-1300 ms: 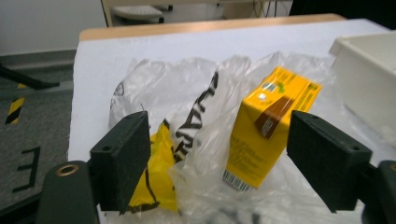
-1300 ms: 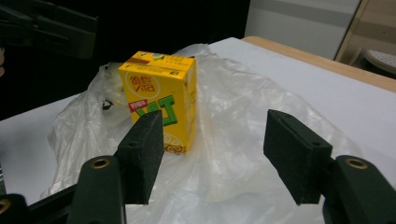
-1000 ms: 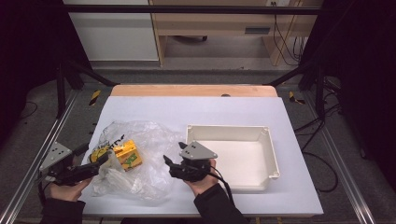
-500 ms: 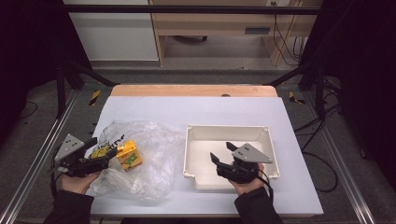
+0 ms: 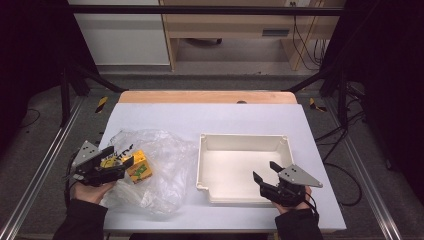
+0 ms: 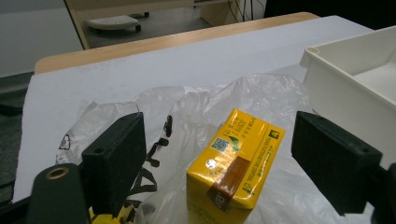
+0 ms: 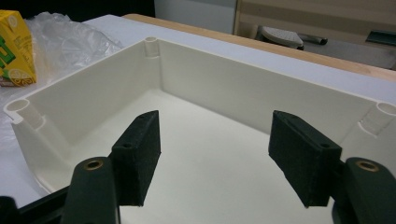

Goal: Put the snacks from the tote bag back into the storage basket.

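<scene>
High view: a white-covered worktop [image 5: 210, 120] bears a crumpled clear plastic bag [image 5: 160, 165] at left and a shallow white tray [image 5: 240, 145] at right. A yellow carton [image 5: 138, 166] stands upright on the bag, near the bag's left part and well apart from the tray.

The left hand-held gripper [image 5: 117, 162] lies at the left edge of the bag, its jaws pointing toward the carton. In the left gripper view, the left hand-held gripper [image 6: 233, 158] stands open: the two black jaws flank the yellow carton [image 6: 236, 161] with a clear gap on each side, neither pad pressing on it. The bag [image 6: 201, 102] spreads under and behind the carton, and a corner of the tray [image 6: 345, 70] rises at right.

The right hand-held gripper [image 5: 266, 176] sits over the tray's near right corner. In the right gripper view, the right hand-held gripper [image 7: 215, 154] is open, nothing between its jaws; beyond them lies the tray's bare floor and far wall [image 7: 243, 79]. The carton [image 7: 15, 49] and bag [image 7: 70, 42] appear at upper left, outside the tray.
</scene>
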`<action>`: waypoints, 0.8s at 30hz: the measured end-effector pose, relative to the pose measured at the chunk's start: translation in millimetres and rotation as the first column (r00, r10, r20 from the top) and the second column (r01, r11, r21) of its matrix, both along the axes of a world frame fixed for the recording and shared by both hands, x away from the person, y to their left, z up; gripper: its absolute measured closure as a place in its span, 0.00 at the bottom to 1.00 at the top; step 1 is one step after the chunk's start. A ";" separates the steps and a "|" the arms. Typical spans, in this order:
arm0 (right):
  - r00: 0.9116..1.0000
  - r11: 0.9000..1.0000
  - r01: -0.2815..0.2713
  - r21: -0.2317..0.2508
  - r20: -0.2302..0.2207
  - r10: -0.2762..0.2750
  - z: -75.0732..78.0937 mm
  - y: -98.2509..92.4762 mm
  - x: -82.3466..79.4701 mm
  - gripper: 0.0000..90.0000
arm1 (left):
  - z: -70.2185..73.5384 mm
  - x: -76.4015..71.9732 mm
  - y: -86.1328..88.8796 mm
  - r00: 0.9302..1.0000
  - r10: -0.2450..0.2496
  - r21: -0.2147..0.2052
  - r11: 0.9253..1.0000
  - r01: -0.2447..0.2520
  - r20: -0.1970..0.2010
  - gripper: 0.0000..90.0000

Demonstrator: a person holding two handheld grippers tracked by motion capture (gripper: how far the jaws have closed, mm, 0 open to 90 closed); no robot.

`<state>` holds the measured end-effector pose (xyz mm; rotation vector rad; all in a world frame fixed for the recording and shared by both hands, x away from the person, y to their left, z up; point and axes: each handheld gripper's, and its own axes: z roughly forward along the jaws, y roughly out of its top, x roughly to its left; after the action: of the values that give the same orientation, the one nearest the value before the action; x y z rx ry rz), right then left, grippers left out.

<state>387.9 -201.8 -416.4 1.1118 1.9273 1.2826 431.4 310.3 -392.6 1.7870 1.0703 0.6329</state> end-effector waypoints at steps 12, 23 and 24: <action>1.000 1.000 -0.005 -0.002 -0.010 0.005 -3.2 -0.6 0.6 0.38 | -10.9 7.1 -2.9 0.998 -0.046 0.071 0.996 0.049 -0.046 0.26; 1.000 1.000 -0.005 -0.016 -0.020 0.004 -5.8 0.6 2.0 0.39 | -25.2 11.6 -8.2 0.991 -0.090 0.119 0.988 0.101 -0.096 0.34; 1.000 1.000 -0.005 -0.015 -0.021 0.004 -5.9 0.9 2.1 0.39 | -26.7 12.0 -8.8 0.991 -0.094 0.116 0.988 0.105 -0.100 0.35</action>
<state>390.0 -200.9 -422.4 1.1178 1.9523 1.2615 443.4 301.5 -419.3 1.9793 1.0161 0.5676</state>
